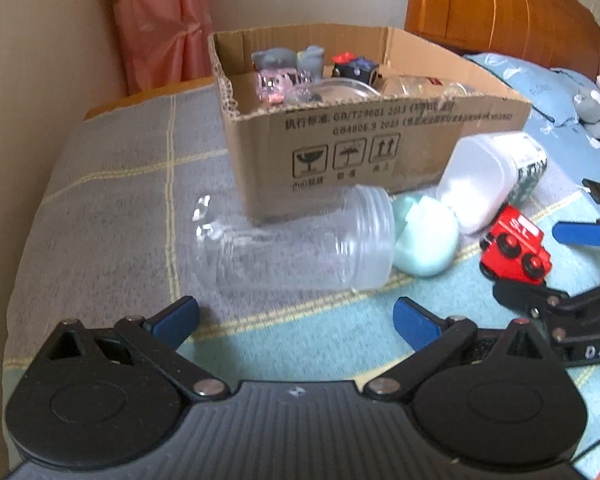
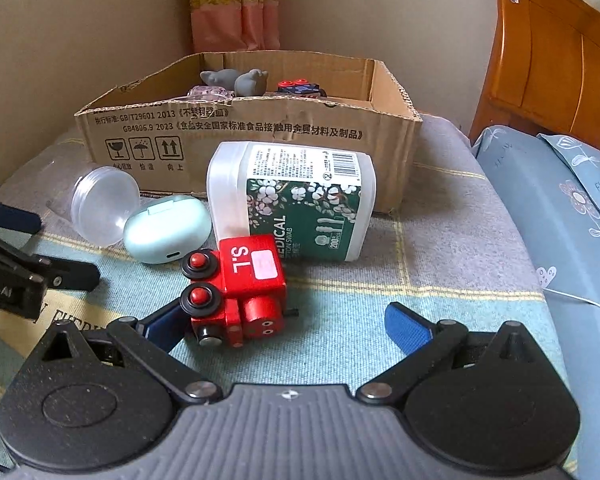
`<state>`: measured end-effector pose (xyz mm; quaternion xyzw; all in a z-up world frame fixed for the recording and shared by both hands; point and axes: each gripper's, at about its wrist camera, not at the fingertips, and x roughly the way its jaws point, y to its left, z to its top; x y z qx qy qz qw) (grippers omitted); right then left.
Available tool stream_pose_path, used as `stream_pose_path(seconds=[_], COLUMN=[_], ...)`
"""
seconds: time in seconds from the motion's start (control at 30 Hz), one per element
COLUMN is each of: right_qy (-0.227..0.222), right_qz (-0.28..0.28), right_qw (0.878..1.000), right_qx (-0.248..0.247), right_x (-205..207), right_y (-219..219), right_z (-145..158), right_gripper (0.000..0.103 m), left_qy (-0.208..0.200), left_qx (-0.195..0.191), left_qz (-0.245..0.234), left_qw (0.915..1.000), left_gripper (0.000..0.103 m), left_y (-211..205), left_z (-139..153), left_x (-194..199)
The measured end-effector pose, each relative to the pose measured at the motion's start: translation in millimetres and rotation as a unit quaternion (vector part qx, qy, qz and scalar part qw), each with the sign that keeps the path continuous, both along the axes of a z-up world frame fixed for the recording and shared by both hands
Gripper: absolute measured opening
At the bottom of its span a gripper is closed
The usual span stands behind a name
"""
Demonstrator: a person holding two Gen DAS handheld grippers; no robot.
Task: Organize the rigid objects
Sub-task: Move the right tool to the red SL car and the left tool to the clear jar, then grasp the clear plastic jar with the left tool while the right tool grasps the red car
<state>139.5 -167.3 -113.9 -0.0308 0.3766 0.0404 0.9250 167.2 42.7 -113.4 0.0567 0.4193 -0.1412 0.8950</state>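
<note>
Left gripper point(image 1: 296, 318), jaws spread wide, sits at bottom of frame before a clear plastic jar point(image 1: 300, 246) lying on its side; a cardboard box point(image 1: 364, 148) stands behind at centre.

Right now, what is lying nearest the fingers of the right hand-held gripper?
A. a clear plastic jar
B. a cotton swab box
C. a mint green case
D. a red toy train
D: the red toy train lies on its side touching one finger of the open right hand-held gripper.
</note>
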Motion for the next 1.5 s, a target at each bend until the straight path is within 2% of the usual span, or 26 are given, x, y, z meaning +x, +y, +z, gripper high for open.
stream_pose_path(seconds=[0.6, 0.73, 0.8, 1.23, 1.27, 1.37, 1.43, 1.5], right_qy=[-0.013, -0.015, -0.016, -0.016, -0.016, -0.018, -0.018, -0.017], right_qz=[0.007, 0.008, 0.010, 0.075, 0.079, 0.098, 0.107, 0.112], right_qw=[1.000, 1.000, 1.000, 0.997, 0.997, 0.995, 0.994, 0.994], right_qx=[0.002, 0.002, 0.002, 0.005, 0.005, 0.005, 0.004, 0.002], right_x=[-6.2, -6.6, -6.6, 5.9, 6.6, 5.9, 4.0, 2.1], right_y=[-2.3, -1.6, -1.4, 16.9, 18.1, 22.5, 24.3, 24.6], right_z=[-1.9, -1.8, -1.7, -2.0, -1.5, 1.2, 3.4, 5.8], right_gripper=[0.103, 0.103, 0.103, 0.103, 0.102, 0.090, 0.078, 0.070], left_qy=[-0.032, -0.035, -0.039, -0.034, -0.034, -0.033, -0.030, -0.029], left_qx=[-0.001, -0.014, -0.020, -0.026, -0.027, -0.026, -0.029, -0.031], left_qz=[0.008, 0.011, 0.011, 0.005, 0.004, 0.003, 0.003, 0.001], left_qw=[0.9994, 0.9992, 0.9990, 0.9991, 0.9991, 0.9991, 0.9991, 0.9991], left_gripper=[0.102, 0.098, 0.092, 0.090, 0.090, 0.090, 0.090, 0.090], left_y=[-7.9, -5.4, -4.7, -3.1, -2.9, -2.9, -2.2, -1.6], left_z=[2.5, 5.1, 6.6, 8.2, 8.1, 8.4, 9.1, 10.0], left_x=[18.1, 22.1, 23.3, 27.8, 28.1, 28.7, 29.3, 29.1])
